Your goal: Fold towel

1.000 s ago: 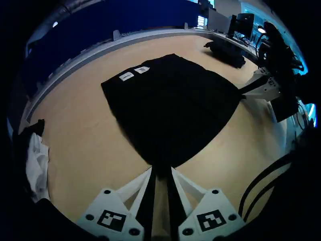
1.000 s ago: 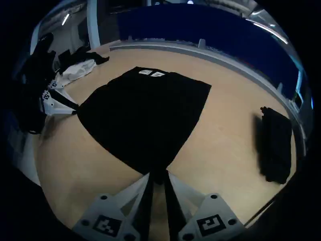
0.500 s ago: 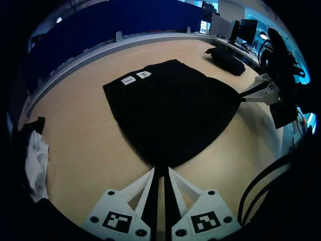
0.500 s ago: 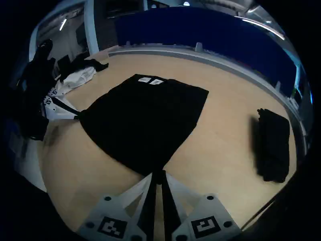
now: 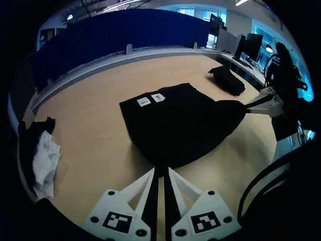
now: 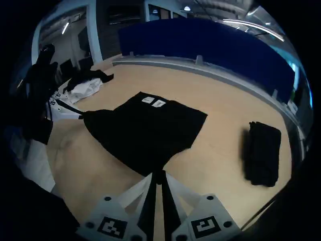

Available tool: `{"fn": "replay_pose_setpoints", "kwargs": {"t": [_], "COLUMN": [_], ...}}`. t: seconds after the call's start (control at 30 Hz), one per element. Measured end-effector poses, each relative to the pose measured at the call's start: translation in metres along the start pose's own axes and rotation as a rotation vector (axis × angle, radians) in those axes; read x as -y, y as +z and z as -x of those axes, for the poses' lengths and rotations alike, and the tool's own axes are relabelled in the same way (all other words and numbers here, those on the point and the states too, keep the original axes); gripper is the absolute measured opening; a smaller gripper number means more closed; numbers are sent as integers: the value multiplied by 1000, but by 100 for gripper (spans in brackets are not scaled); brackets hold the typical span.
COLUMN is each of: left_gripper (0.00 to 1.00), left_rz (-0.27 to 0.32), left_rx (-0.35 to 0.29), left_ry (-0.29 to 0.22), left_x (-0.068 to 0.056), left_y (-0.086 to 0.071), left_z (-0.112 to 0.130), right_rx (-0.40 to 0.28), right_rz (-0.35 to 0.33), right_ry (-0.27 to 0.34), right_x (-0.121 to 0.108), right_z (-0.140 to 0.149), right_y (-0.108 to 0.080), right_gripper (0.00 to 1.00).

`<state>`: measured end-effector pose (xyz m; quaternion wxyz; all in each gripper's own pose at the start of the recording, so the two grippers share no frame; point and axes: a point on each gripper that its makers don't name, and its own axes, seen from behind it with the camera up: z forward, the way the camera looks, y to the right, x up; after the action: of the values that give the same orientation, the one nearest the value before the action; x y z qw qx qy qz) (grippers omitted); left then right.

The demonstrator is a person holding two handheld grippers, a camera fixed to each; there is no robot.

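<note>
**Black towel (image 5: 180,124) pinched at two corners**

We see the towel spread on the pale wooden counter (image 5: 92,132), in the middle of both views. Its far part lies flat and its two near corners are drawn up off the wood. The left gripper (image 5: 162,170) sits at the bottom centre of the left gripper view, its fingers closed to a thin slit with one towel corner caught between them. The right gripper (image 6: 158,174) looks the same at the bottom centre of the right gripper view, clamped narrow on the other corner. Each gripper also appears in the other's view, at the towel's side edge, with cloth stretched to its tip. Two white tags (image 5: 151,99) lie near the towel's far edge. A folded dark pile (image 6: 263,152) rests well apart at the right of the right gripper view. A white cloth (image 5: 45,158) lies at the left edge of the left gripper view. A blue partition (image 5: 120,32) runs behind the counter.
</note>
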<state>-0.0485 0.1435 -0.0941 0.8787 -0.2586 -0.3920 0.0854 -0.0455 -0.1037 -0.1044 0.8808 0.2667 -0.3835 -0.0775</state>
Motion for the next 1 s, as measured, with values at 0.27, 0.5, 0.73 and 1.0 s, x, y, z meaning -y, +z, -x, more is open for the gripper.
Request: {"fn": "replay_pose_setpoints", "kwargs": {"t": [0.27, 0.5, 0.73, 1.0], "left_gripper": [9, 9, 9, 9], "left_rz": [-11, -1, 0, -14], "left_rx": [-40, -52, -51, -61], "left_ry": [-35, -65, -77, -90], "left_x": [-4, -10, -11, -2], "left_y": [-31, -46, -46, -44], "left_z": [-22, -29, -29, -41], "right_rx": [19, 39, 56, 50], "right_rz": [-14, -29, -39, -36], "right_ry": [-24, -10, 2, 1], "right_x": [9, 13, 14, 10], "right_z": [-15, -17, -15, -29], "right_y": [-30, -43, -41, -34], "right_gripper": [8, 8, 8, 8]}}
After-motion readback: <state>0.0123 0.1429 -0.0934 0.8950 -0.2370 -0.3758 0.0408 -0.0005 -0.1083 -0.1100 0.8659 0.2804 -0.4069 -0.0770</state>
